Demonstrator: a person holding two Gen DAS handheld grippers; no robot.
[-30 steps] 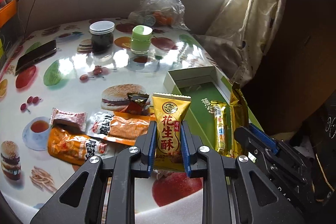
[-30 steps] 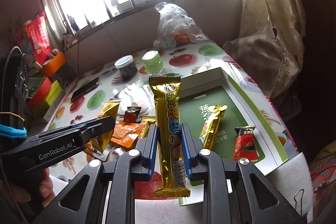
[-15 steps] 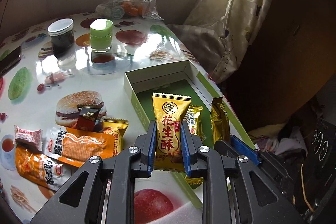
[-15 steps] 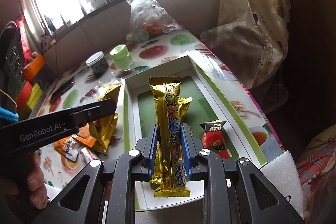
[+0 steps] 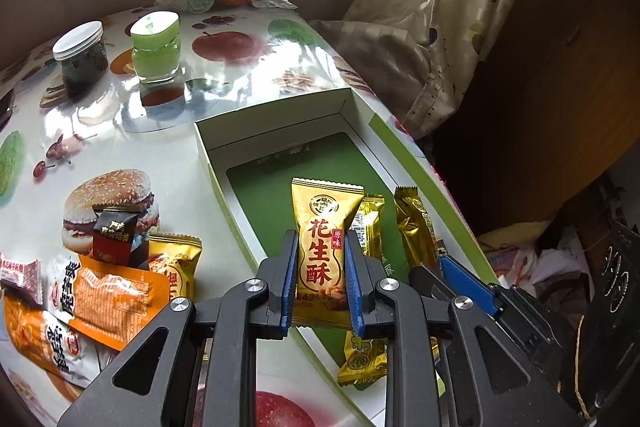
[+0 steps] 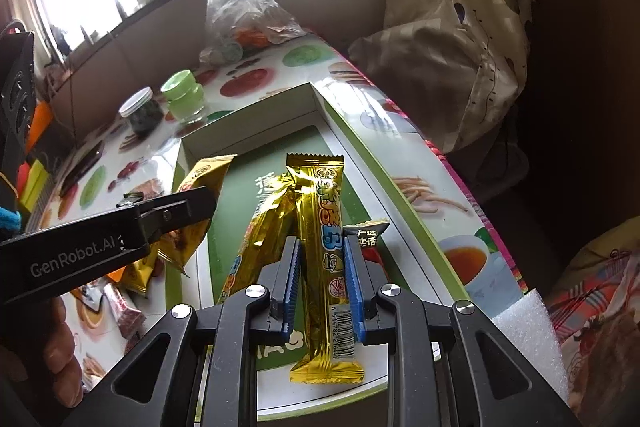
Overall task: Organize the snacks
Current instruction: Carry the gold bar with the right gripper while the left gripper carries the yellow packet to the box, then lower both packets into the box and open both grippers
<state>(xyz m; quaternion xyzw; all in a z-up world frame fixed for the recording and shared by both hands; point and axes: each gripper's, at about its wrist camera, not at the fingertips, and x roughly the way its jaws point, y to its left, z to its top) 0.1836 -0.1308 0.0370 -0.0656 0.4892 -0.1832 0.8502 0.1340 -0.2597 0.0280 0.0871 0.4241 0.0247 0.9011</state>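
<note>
Left wrist view shows the left tool (image 5: 322,281) clamped on a peanut crisp packet (image 5: 325,247) above the green box (image 5: 276,163), while at 3 o'clock the right tool (image 6: 322,281) pinches a gold snack bar (image 6: 322,239), both seemingly poised to drop into it.
</note>
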